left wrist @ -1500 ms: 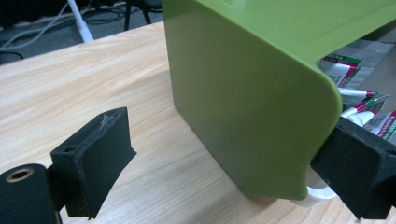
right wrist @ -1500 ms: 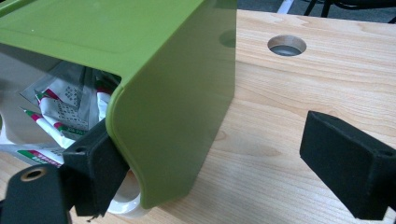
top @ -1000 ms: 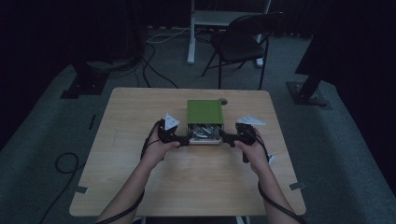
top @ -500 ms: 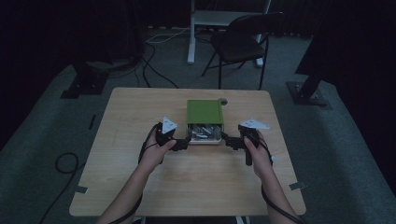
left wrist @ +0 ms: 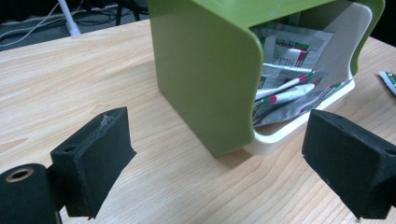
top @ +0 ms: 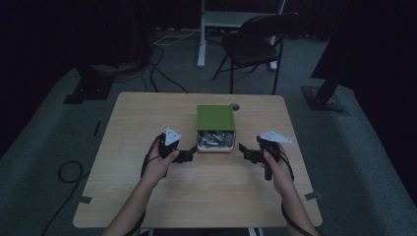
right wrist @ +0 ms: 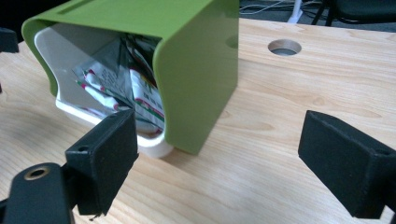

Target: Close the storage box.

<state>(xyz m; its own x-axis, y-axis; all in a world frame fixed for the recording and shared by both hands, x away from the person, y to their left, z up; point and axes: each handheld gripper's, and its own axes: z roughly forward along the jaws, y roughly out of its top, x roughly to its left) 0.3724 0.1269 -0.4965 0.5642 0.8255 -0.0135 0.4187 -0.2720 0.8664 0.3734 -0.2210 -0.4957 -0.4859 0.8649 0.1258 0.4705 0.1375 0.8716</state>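
A green box (top: 215, 117) lies on the wooden table (top: 147, 118), its open end toward the person. A white inner tray (top: 215, 146) full of silver sachets (top: 214, 138) with red and green print sticks out of it. My left gripper (top: 192, 153) stands open just left of the tray's front corner; in the left gripper view its fingertips (left wrist: 219, 163) frame the box (left wrist: 205, 70) and the sachets (left wrist: 287, 65) without touching them. My right gripper (top: 243, 150) is open, a short way right of the tray. Its open fingertips (right wrist: 224, 161) face the box's corner (right wrist: 196, 60).
A round cable hole (right wrist: 284, 46) is cut in the table behind the box. One loose sachet (left wrist: 387, 81) lies on the wood right of the tray. A black chair (top: 255, 44) and cables (top: 157, 59) are on the floor beyond the table.
My right gripper has drawn away from the box, to the right and slightly toward the person. The left gripper and the box have stayed put.
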